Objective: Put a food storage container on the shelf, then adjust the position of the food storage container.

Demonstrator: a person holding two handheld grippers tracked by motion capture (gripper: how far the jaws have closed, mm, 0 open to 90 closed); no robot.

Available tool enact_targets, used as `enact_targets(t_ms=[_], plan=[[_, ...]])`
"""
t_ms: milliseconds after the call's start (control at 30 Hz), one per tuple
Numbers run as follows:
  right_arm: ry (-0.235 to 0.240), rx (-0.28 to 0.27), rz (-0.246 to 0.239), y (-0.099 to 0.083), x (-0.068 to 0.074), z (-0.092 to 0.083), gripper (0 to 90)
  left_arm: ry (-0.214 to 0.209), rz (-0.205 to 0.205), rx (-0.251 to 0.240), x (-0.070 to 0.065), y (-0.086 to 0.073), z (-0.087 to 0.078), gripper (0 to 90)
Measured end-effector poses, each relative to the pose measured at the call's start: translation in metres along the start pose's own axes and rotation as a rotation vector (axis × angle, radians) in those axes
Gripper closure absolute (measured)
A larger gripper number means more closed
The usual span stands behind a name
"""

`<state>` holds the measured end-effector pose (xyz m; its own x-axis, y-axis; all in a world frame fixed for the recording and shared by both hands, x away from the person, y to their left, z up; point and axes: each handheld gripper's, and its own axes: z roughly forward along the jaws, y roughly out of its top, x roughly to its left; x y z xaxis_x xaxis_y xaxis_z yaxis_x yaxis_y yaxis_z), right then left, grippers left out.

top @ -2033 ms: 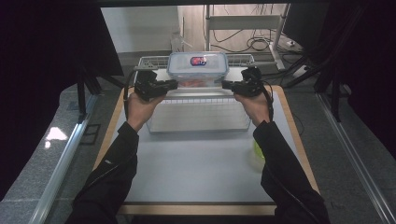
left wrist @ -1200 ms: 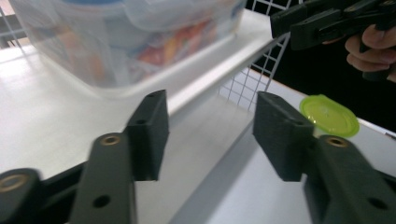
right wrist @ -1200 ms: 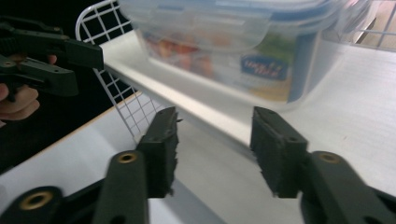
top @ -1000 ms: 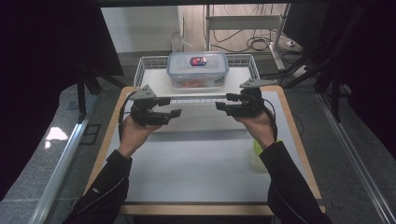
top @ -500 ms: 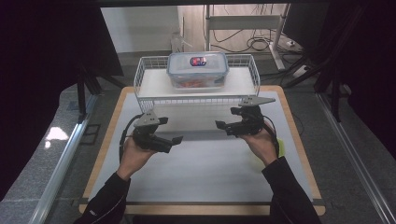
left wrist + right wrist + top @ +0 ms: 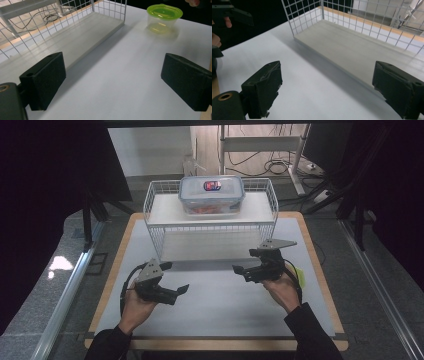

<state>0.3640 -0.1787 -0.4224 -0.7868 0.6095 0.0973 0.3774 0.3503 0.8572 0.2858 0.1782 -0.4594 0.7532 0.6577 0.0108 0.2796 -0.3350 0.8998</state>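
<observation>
Both claws had let go of the box (image 6: 211,195) and come back toward the person. 2 seconds before, they had pressed on its 2 ends, up at the rack (image 6: 210,215); now the clear lidded box sat alone on the top shelf of that white wire rack, about the middle of it, and nothing touched it. I took that to mean the placing was done and the hands were drawing off.

The left claw (image 6: 181,291) hung low over the white table (image 6: 220,315), out in front of the rack's left corner and well apart from the box. Its jaws had just been opening and stood spread, with bare table between them in the left gripper view. The right claw (image 6: 239,269) was in front of the rack's right half, nearer the rack than the left one, also far below and clear of the box. Its jaws too had just been opening and stood wide, nothing between them.

The rack's lower shelf (image 6: 352,47) lay bare ahead of the right claw. A small tub with a green lid (image 6: 163,17) stood on the table off the rack's right end, untouched; it might be the next thing to be shelved, though that was only my guess.
</observation>
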Motion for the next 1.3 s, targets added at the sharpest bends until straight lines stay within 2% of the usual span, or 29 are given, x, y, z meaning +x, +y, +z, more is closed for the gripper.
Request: enact_targets(t_ms=[100, 233, 400, 500, 567, 733, 833, 933, 1033, 1067, 1133, 1200, 1233, 1300], plan=[[-0.001, -0.006, -0.005, -0.008, 0.003, -0.001, 8.6, 0.012, 0.018, 0.016, -0.004, -0.012, 0.0, 7.2], [-0.008, 0.008, -0.027, -0.02, 0.01, -0.003, 8.9, 0.051, 0.07, 0.076, -0.008, -0.031, -0.001, 6.9], [0.004, 0.059, -0.025, -0.035, 0.016, -0.004, 11.0, 0.027, 0.035, 0.086, -0.01, -0.042, -0.005, 6.2], [0.0, 0.074, -0.026, -0.042, 0.019, -0.005, 11.0, 0.05, 0.04, 0.092, -0.011, -0.045, -0.006, 6.3], [-0.012, 0.073, -0.033, -0.047, 0.021, -0.006, 10.5, 0.058, 0.029, 0.096, -0.012, -0.047, -0.007, 6.2], [-0.024, 0.114, -0.028, -0.058, 0.022, -0.006, 10.4, 0.049, -0.011, 0.105, -0.009, -0.052, -0.007, 6.3], [-0.048, 0.136, -0.041, -0.064, 0.023, -0.004, 8.2, 0.056, -0.02, 0.103, -0.008, -0.052, -0.008, 6.4], [-0.081, 0.158, -0.058, -0.067, 0.022, -0.003, 1.7, 0.064, -0.018, 0.106, -0.008, -0.052, -0.008, 6.5], [-0.108, 0.156, -0.025, -0.067, 0.018, -0.005, 1.6, 0.066, -0.018, 0.108, -0.007, -0.052, -0.008, 6.5], [-0.115, 0.162, -0.015, -0.067, 0.016, -0.006, 2.7, 0.065, -0.02, 0.107, -0.007, -0.052, -0.008, 6.6], [-0.139, 0.149, -0.001, -0.066, 0.012, -0.011, 10.3, 0.066, -0.022, 0.106, -0.007, -0.053, -0.008, 6.7], [-0.139, 0.146, 0.012, -0.065, 0.008, -0.017, 22.8, 0.066, -0.022, 0.106, -0.007, -0.052, -0.008, 6.7], [-0.138, 0.145, 0.012, -0.065, 0.005, -0.02, 26.2, 0.066, -0.022, 0.108, -0.007, -0.052, -0.008, 6.7], [-0.155, 0.145, 0.02, -0.065, 0.001, -0.027, 37.2, 0.068, -0.02, 0.114, -0.007, -0.053, -0.007, 6.8]])
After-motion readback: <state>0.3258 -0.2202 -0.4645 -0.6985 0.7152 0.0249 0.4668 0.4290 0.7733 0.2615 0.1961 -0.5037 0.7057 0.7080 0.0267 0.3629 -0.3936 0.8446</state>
